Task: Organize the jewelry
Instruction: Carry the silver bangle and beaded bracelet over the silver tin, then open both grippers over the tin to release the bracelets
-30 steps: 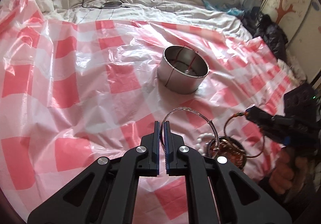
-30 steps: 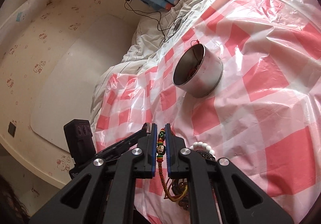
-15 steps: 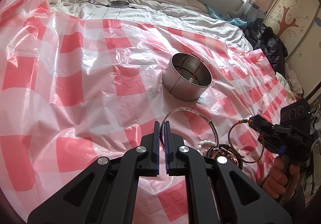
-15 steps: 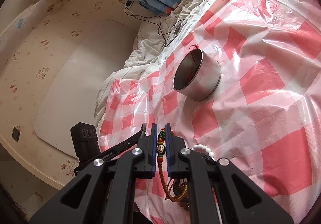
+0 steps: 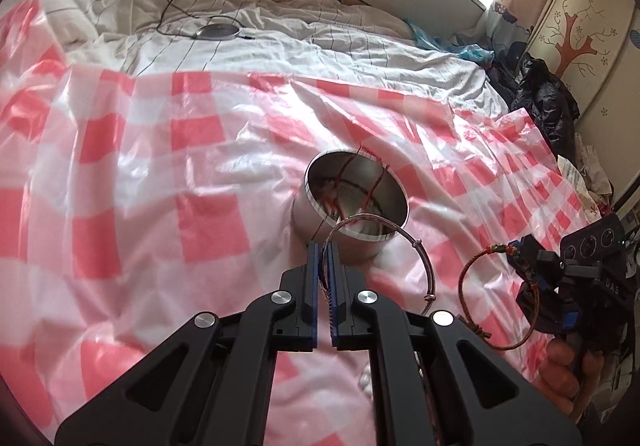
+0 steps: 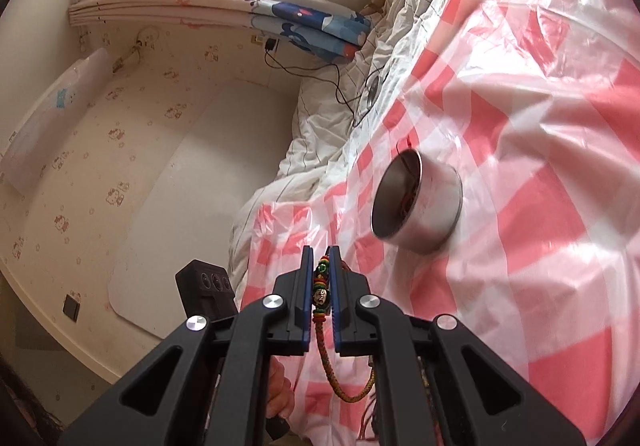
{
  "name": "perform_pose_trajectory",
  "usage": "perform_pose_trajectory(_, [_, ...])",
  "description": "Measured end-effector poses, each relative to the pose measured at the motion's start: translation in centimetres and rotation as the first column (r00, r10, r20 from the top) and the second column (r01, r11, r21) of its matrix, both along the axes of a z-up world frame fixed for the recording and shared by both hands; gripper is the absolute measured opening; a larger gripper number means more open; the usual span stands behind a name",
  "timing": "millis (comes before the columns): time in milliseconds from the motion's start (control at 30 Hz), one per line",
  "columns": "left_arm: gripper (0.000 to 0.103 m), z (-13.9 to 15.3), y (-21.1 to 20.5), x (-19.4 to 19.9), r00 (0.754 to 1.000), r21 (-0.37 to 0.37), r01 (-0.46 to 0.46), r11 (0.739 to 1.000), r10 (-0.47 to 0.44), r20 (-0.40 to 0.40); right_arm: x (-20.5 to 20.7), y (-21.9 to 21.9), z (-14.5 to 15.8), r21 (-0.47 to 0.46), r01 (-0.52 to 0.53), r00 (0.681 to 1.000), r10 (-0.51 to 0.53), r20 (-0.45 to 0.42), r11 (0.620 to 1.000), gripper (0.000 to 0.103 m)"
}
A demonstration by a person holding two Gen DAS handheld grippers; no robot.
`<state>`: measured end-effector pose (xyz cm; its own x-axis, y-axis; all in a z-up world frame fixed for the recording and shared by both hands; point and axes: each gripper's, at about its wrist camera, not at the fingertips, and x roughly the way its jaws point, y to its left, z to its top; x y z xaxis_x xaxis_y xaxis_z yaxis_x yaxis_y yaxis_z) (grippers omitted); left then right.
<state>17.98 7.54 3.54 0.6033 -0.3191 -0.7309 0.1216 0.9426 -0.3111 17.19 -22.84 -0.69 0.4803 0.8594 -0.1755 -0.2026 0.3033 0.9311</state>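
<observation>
Closer now to round steel tin, L tongs pinch wire bangle; R tongs clamp beaded cord bracelet.

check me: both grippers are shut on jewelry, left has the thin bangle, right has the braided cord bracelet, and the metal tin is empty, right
Not quite: the metal tin isn't empty. The left wrist view shows red cords already inside it. The rest holds: left gripper clamps the thin bangle, right gripper the braided cord bracelet.

steel tin ahead, open sheet leftward
</observation>
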Motion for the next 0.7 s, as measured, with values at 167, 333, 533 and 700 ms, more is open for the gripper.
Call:
perform_pose_trajectory(167, [0.004, 0.3, -1.8, 3.4, 1.0, 0.024, -0.02, 1.0, 0.019, 0.02, 1.8, -0.5, 0.1, -0.001, 0.029, 1.0, -0.029, -0.005, 1.0, 0.008])
perform_pose_trajectory(333, [0.004, -1.2, -2.9, 6.9, 0.998, 0.051, -0.065, 0.997, 0.066, -0.005, 3.7, -0.9, 0.0, 0.022, 0.052, 0.999, -0.052, -0.007, 0.998, 0.008])
perform_pose_trajectory(533, [0.013, -3.1, -3.8, 8.8, 0.996, 0.083, -0.04, 0.996, 0.047, -0.082, 7.3, 1.3, 0.6, 0.029, 0.037, 0.999, -0.038, 0.017, 0.999, 0.009])
perform_pose_trajectory(700, [0.044, 0.7, -1.2, 6.7, 0.991, 0.018, -0.128, 0.992, 0.127, 0.042, 10.2, 5.4, 0.1, -0.088, -0.022, 1.0, 0.021, -0.011, 0.996, 0.011])
